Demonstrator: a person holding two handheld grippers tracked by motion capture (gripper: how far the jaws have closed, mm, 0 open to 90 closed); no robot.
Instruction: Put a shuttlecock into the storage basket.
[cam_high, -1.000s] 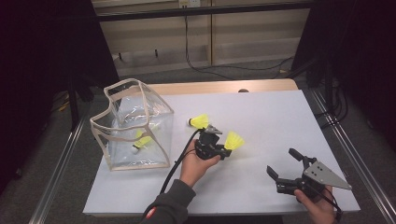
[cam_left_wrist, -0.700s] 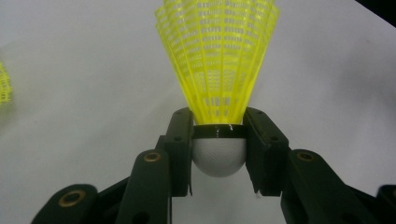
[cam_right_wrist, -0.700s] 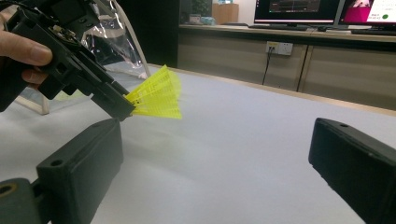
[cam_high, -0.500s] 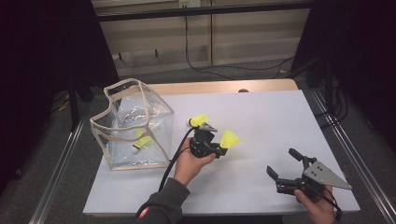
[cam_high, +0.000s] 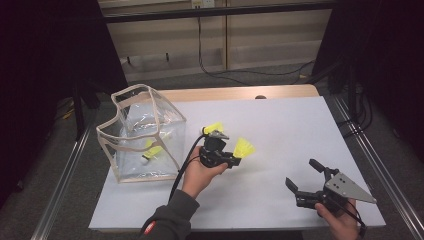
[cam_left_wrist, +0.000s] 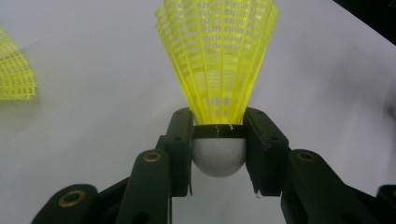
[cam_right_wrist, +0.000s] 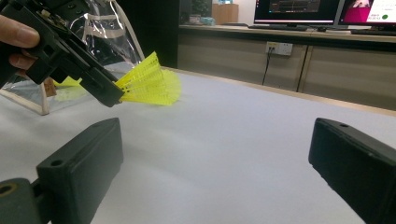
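Note:
My left gripper is shut on the white cork of a yellow plastic shuttlecock, held a little above the middle of the white table. In the left gripper view the jaws of the left gripper clamp the cork from both sides, and the shuttlecock's skirt fans away from me. A second yellow shuttlecock lies on the table just behind that hand. A third shuttlecock lies inside the clear bag at the left. My right gripper rests at the front right, open and holding nothing.
The clear bag stands open-topped with beige trim near the table's left edge. The white table top has a wooden strip along its far edge. Metal rails run along both sides. Cables lie on the floor beyond.
My left hand has drifted slightly left toward the bag, with the shuttlecock still gripped. The right gripper has stayed where it was.

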